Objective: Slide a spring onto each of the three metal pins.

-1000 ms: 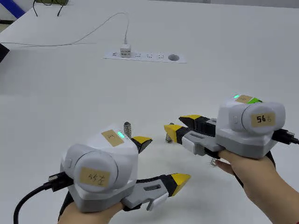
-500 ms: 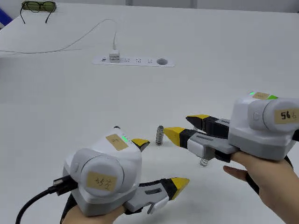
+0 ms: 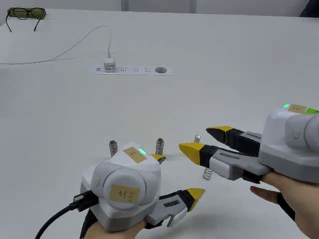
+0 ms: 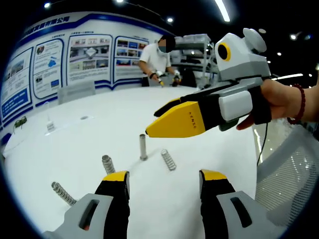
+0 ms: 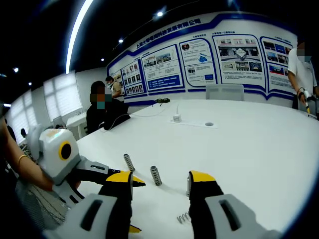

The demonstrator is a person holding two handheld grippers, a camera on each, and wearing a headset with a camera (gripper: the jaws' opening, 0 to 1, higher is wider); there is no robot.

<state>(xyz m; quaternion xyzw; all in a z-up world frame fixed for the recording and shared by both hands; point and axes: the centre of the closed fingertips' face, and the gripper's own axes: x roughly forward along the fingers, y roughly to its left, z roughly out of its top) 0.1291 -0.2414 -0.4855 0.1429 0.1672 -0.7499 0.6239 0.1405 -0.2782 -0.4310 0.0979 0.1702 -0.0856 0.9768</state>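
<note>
Gaping empty, left tongs (image 3: 179,175) and right tongs (image 5: 160,176) hover near a spring (image 3: 208,174) lying flat beside an upright pin (image 4: 143,147).

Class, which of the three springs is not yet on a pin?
The spring lying on the table beside the bare pin; the other two stand upright around their pins.
</note>
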